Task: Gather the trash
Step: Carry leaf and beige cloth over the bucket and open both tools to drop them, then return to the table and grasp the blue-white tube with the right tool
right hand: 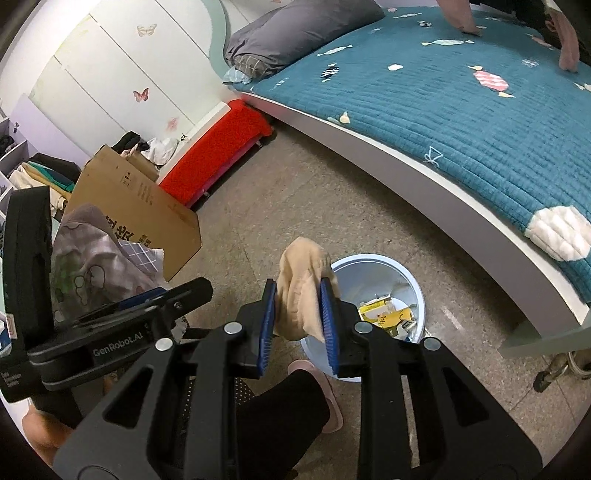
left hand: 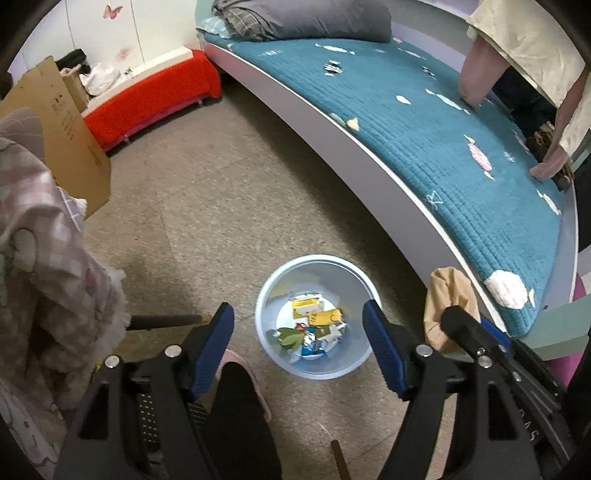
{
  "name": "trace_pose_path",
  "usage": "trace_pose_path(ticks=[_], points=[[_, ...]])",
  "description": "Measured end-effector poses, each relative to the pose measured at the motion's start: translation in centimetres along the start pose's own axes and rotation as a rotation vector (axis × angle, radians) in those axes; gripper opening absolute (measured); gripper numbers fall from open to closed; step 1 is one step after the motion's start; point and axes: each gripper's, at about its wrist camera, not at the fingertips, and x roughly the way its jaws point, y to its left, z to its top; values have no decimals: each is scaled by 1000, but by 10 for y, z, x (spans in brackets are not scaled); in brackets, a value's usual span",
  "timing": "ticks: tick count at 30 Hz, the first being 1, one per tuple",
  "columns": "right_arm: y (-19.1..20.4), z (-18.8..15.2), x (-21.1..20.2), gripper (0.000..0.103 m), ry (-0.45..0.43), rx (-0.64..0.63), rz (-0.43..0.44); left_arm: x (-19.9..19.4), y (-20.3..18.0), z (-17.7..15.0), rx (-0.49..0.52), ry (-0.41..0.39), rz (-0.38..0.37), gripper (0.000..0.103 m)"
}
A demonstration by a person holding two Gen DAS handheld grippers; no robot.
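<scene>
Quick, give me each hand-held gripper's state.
Left hand-held gripper: open, empty, over the bin.
Right hand-held gripper: shut on a tan cloth.

Left claw (left hand: 298, 321) spread wide and empty; right claw (right hand: 298, 314) clamped.

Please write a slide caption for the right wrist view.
Right gripper clamps crumpled beige cloth above round pale-blue plastic bin.

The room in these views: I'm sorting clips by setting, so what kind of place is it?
Most likely a bedroom: a bed with a teal quilt, a grey pillow, and butterfly stickers on the wall.
</scene>
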Motion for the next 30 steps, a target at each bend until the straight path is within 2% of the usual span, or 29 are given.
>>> trace_pose_path(ticks=[5, 6, 8, 9, 14, 22, 26, 30], points=[[10, 4, 7, 26, -7, -23, 8, -14, 10, 1, -13, -57, 104, 78], [12, 5, 9, 30, -9, -27, 6, -16, 12, 1, -17, -65, 114, 79], [14, 7, 15, 50, -15, -31, -6, -20, 16, 2, -26, -75, 120, 79], [14, 8, 18, 55, -16, -32, -9, -23, 18, 2, -30, -80, 129, 79], [12, 8, 22, 55, -1, -20, -18, -29, 19, 0, -14, -82, 149, 79], [25, 9, -18, 55, -52, -33, -2, -53, 16, -5, -25, -117, 103, 79], [39, 12, -50, 55, -102, -59, 29, -90, 14, -7, -23, -191, 59, 79], [67, 16, -90, 56, -167, -118, 75, -133, 16, -12, -23, -279, 48, 79]])
